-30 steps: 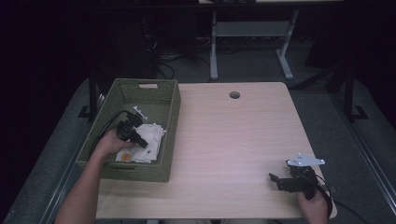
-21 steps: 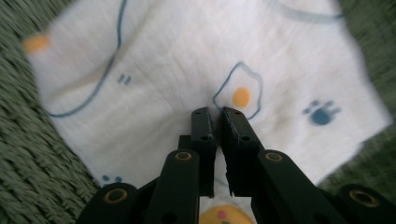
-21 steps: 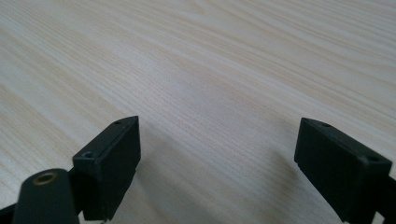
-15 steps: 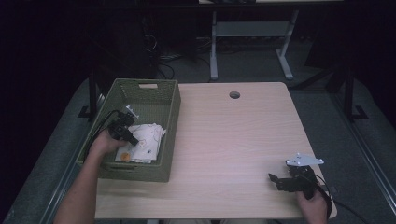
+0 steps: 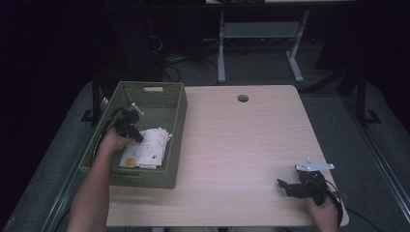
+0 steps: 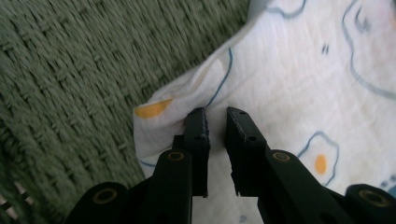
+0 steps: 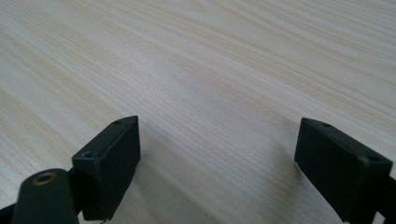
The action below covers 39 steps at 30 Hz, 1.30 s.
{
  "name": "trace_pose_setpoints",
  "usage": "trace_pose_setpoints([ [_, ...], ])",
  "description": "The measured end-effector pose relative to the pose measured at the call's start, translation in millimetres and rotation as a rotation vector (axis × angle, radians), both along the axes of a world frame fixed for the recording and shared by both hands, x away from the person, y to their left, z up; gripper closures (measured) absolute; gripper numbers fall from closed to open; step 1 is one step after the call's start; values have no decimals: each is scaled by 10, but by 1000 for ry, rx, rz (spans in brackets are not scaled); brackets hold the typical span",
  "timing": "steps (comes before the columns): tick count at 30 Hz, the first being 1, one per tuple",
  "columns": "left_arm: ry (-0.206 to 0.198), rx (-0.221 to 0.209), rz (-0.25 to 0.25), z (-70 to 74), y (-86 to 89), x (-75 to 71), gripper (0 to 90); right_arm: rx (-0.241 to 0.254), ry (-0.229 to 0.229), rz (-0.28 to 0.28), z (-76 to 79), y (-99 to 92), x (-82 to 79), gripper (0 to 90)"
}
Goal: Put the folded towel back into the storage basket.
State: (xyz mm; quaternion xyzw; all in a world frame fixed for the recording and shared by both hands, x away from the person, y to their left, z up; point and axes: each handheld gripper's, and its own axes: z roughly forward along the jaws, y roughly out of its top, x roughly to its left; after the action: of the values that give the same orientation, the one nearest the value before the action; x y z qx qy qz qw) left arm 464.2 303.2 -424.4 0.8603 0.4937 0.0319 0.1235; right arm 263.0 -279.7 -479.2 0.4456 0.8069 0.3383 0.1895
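Two grippers: left gripper, jaws narrow, pinches the egg-print cloth inside the green basket. Right gripper rests wide apart over the table. No legible writing.

The black two-jaw tongs have their jaws drawn close, a narrow gap between them, tips resting against a white cloth printed with fried eggs and blue outlines. The cloth lies on green woven basket wicker.
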Motion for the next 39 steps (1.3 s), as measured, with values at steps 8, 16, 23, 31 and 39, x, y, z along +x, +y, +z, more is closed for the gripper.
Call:
trace_pose_setpoints([
  [8,-28,-46,-17,187,-1,-143,737,-3,-2,3,0,24,-9,140],
  [16,-117,-107,-59,458,-138,-328,663,-3,-19,8,29,53,-36,140],
  [23,-179,-154,-74,627,-226,-457,615,6,-31,10,46,40,-44,140],
  [31,-214,-195,-107,743,-365,-594,591,9,-40,14,52,29,-19,140],
  [39,-235,-228,-108,800,-438,-706,572,20,-48,15,73,6,-14,140],
])
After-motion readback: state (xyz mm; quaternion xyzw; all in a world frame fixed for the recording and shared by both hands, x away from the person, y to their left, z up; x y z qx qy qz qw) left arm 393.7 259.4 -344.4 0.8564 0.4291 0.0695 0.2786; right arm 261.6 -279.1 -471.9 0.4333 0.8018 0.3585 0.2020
